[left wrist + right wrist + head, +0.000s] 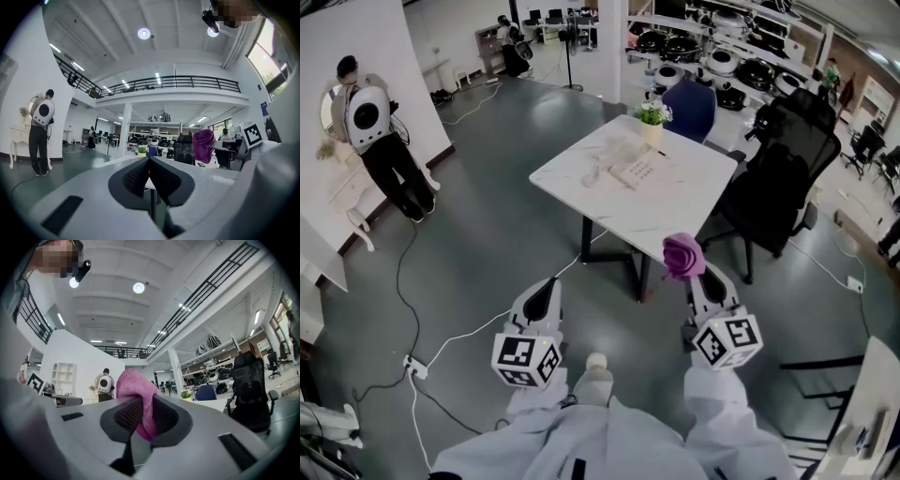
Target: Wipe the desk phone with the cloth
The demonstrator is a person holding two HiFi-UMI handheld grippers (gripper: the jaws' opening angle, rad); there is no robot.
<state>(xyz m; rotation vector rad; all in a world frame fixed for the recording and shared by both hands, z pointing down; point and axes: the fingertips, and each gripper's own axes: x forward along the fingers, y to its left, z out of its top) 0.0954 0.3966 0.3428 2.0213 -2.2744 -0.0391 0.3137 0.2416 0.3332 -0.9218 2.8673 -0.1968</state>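
Note:
A white desk phone (632,170) lies on the white table (675,202) ahead of me in the head view. My right gripper (688,267) is held well short of the table, shut on a pink cloth (682,254) that sticks up from its jaws. In the right gripper view the cloth (136,397) is pinched between the dark pads. My left gripper (547,290) is also short of the table, and in the left gripper view its pads (149,174) meet with nothing between them. The cloth (203,145) shows at the right of that view.
A small potted plant (653,116) stands at the table's far edge. A black office chair (783,173) is at the table's right and a blue chair (690,106) behind it. Cables and a power strip (414,367) lie on the grey floor. A person (380,141) stands at far left.

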